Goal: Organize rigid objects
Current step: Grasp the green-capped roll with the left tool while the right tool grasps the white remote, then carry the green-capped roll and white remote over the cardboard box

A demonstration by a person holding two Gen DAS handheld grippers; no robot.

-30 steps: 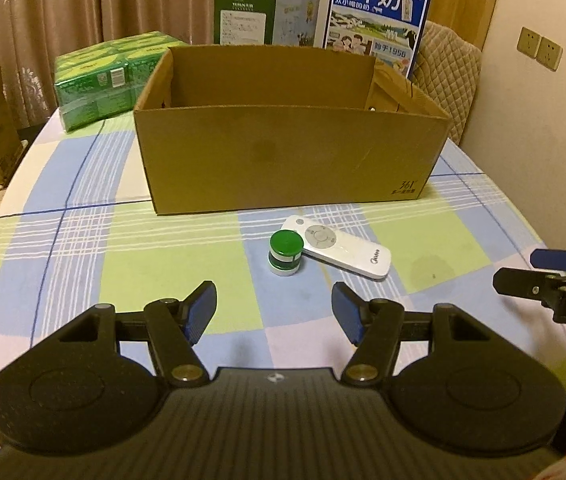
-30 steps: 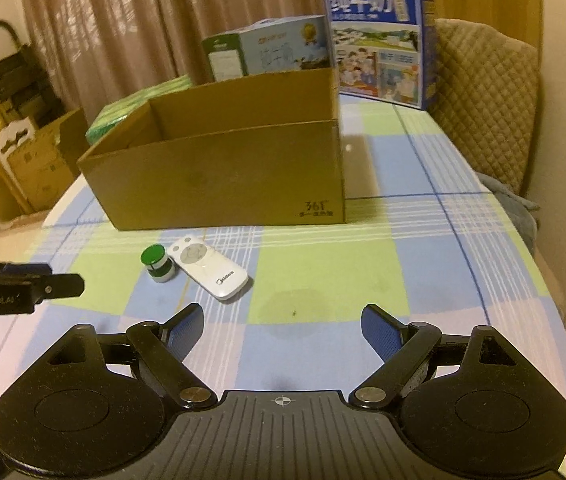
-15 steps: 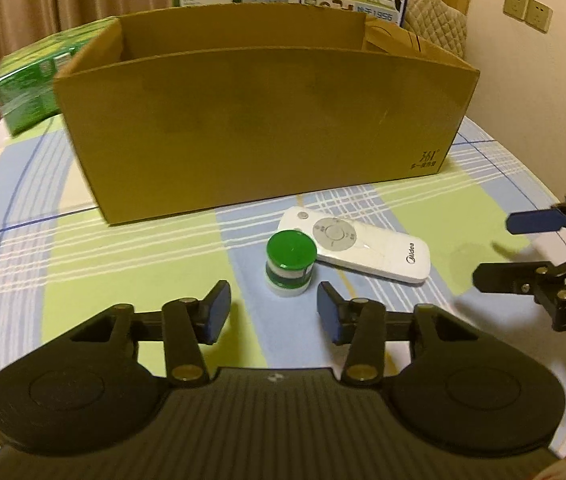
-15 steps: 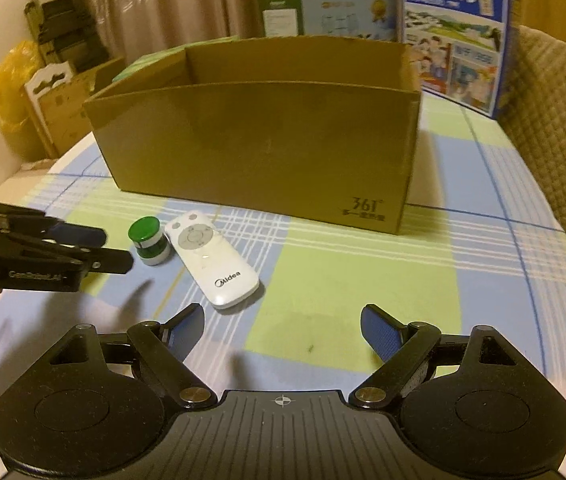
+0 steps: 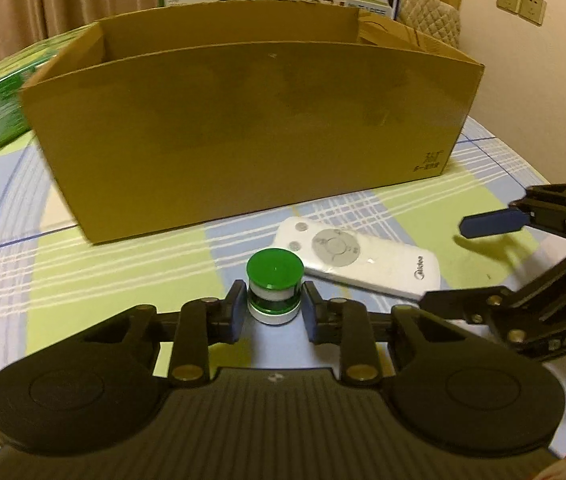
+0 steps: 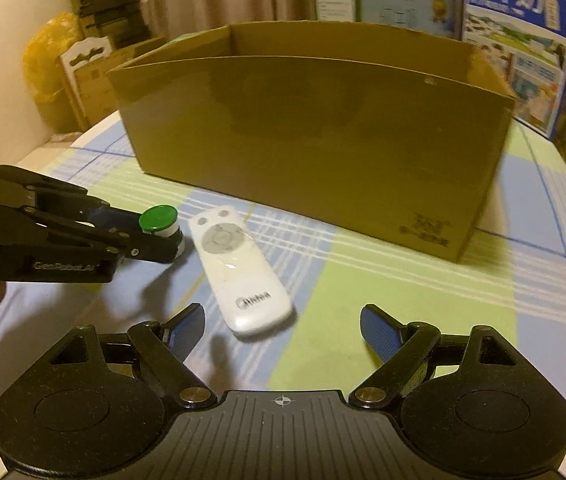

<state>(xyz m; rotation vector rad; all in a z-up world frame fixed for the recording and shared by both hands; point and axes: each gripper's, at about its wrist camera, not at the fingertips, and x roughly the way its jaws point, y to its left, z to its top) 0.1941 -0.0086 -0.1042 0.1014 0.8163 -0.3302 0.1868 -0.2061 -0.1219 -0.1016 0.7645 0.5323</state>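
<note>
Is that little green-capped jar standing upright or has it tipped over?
Upright. The green-capped jar stands on its white base on the tablecloth, cap facing up, with the left gripper closed around its sides.

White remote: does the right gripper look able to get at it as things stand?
Probably yes. The right gripper is open, with the white remote lying just ahead, uncovered. The left gripper, shut on the green-capped jar, sits beside it, apparently clear.

The cardboard box (image 5: 243, 120) hides its own floor, and the milk carton (image 6: 519, 44) behind is partly covered.
</note>
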